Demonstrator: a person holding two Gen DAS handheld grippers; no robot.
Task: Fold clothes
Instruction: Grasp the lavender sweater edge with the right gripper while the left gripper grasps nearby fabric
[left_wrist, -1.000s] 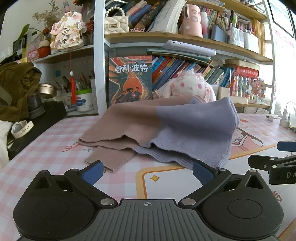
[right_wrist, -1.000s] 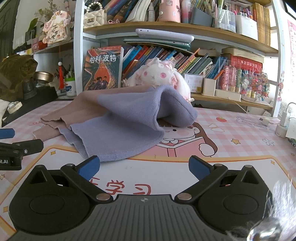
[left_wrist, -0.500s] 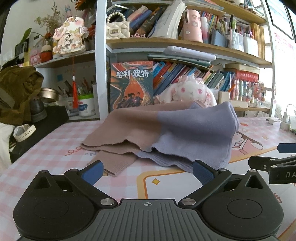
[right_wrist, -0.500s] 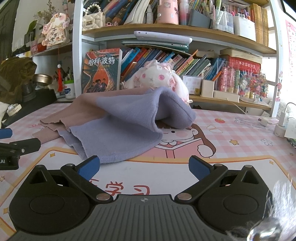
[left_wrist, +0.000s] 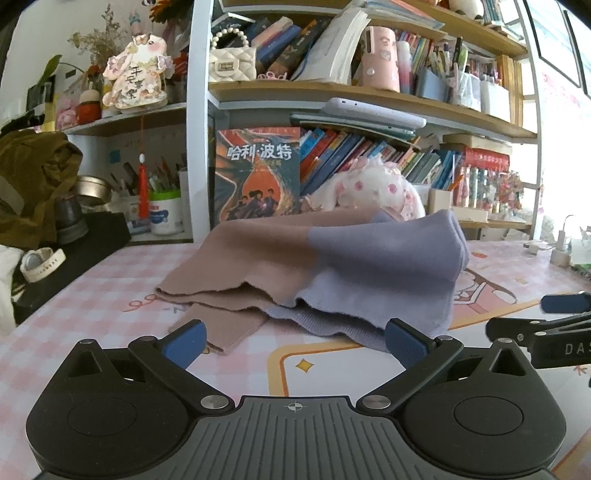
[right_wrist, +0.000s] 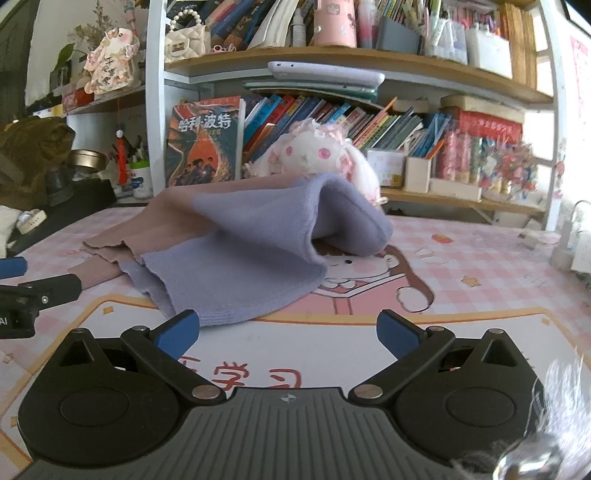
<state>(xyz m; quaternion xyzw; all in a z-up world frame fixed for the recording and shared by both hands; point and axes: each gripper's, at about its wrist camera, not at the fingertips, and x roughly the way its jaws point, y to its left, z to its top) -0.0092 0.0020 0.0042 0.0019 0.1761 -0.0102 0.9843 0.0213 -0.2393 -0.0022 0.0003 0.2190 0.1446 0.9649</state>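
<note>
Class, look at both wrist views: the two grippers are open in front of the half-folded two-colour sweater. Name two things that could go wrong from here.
1. The sweater lies in several loose layers with wavy hems; the left gripper may pinch only the top layer, so the fold could slip apart.
2. The right gripper faces a puffed-up purple fold; pulling there might drag the whole pile across the desk mat rather than flatten it.

Black left claw (left_wrist: 294, 338) and right claw (right_wrist: 288, 328), blue-padded fingertips (left_wrist: 186, 341).
</note>
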